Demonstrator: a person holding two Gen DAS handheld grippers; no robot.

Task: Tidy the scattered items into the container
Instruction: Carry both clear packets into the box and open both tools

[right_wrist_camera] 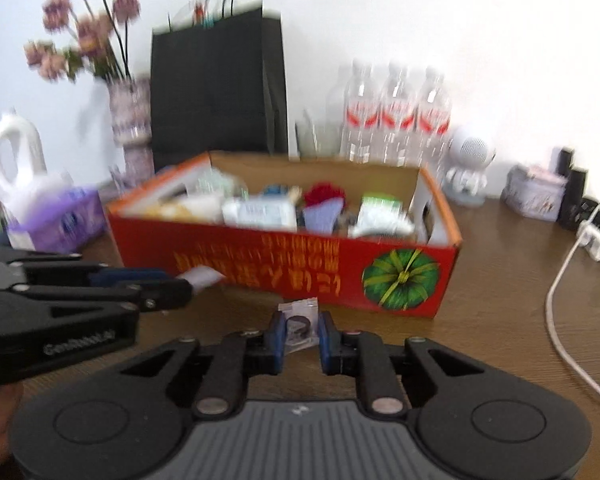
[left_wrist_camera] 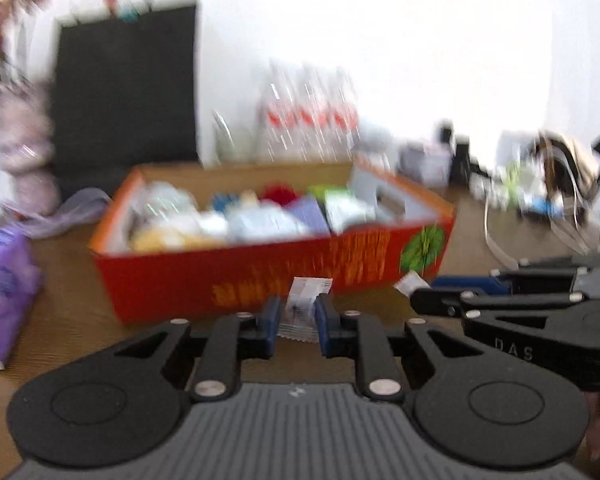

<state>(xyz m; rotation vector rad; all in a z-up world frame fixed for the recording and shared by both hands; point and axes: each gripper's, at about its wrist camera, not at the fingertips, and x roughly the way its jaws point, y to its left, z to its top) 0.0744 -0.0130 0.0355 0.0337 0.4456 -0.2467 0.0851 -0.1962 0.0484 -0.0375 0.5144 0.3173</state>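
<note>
A red cardboard box [left_wrist_camera: 260,280] with an orange rim stands on the wooden table, filled with several packets and small items. Just in front of it, my left gripper [left_wrist_camera: 298,308] is shut on a white sachet [left_wrist_camera: 310,286] held upright between the blue pads. In the right wrist view the same box [right_wrist_camera: 260,256] lies ahead. My right gripper [right_wrist_camera: 302,326] is shut on a small clear bag [right_wrist_camera: 300,305] with a dark ring inside. Each gripper also shows side-on in the other's view: the right gripper [left_wrist_camera: 416,292] and the left gripper [right_wrist_camera: 188,284] with its sachet [right_wrist_camera: 202,276].
Behind the box stand a black paper bag [right_wrist_camera: 216,84], water bottles [right_wrist_camera: 396,116], a vase of flowers [right_wrist_camera: 134,120] and a white robot figure [right_wrist_camera: 470,168]. A purple tissue pack [right_wrist_camera: 66,220] lies left. A white cable [right_wrist_camera: 560,300] and power strip lie right.
</note>
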